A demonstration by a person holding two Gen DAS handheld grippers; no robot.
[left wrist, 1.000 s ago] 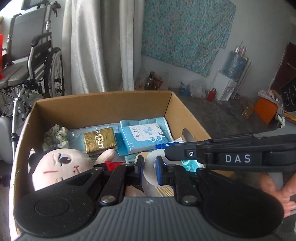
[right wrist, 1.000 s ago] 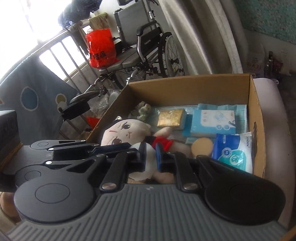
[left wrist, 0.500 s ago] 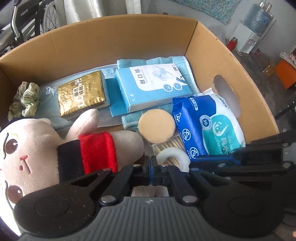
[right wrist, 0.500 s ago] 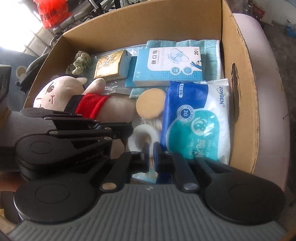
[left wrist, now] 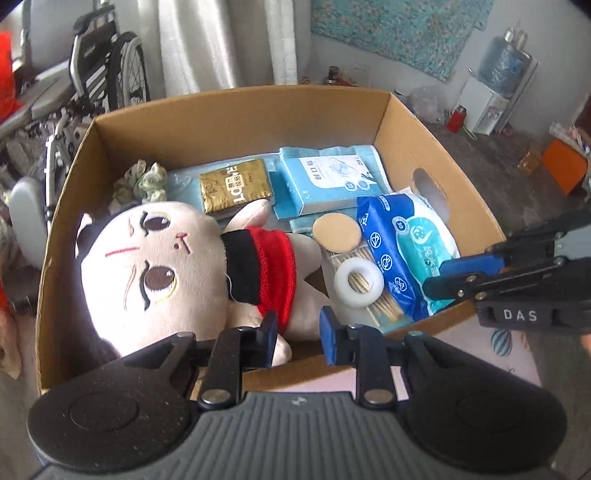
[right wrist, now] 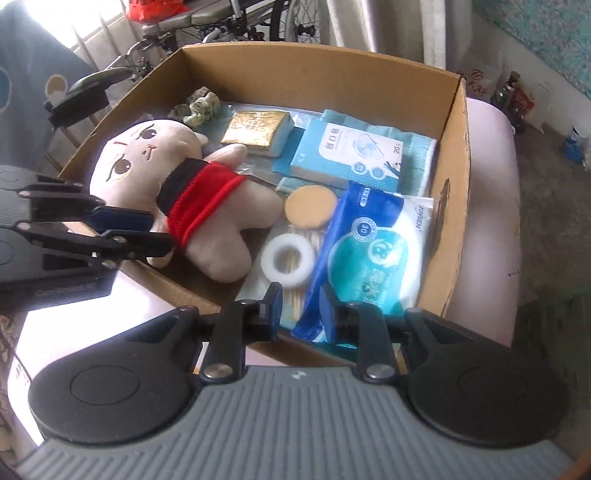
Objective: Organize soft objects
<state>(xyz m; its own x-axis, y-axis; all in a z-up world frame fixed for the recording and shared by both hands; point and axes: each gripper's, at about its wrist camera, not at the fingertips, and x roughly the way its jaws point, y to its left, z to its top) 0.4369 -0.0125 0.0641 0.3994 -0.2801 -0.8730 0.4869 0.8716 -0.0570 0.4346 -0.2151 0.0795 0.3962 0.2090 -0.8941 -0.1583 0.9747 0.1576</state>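
As packed, box (left wrist: 236,122) w/ doll (left wrist: 177,269), wipes (left wrist: 406,251)

Both views are daylit and moderately bright. In the right wrist view the window (right wrist: 99,22) at upper left is blown out to white — the main light source — and glare washes the pale surface (right wrist: 48,332) at lower left. The cardboard box (left wrist: 236,110) interior is evenly lit, with soft shadows under the plush doll (left wrist: 166,269). Fisheye distortion bows the box walls and bends the curtain (left wrist: 207,44) toward the edges; corners darken with vignetting. Detail is slightly soft throughout, and the wheelchair (left wrist: 99,70) looks hazy — the background is low in contrast.
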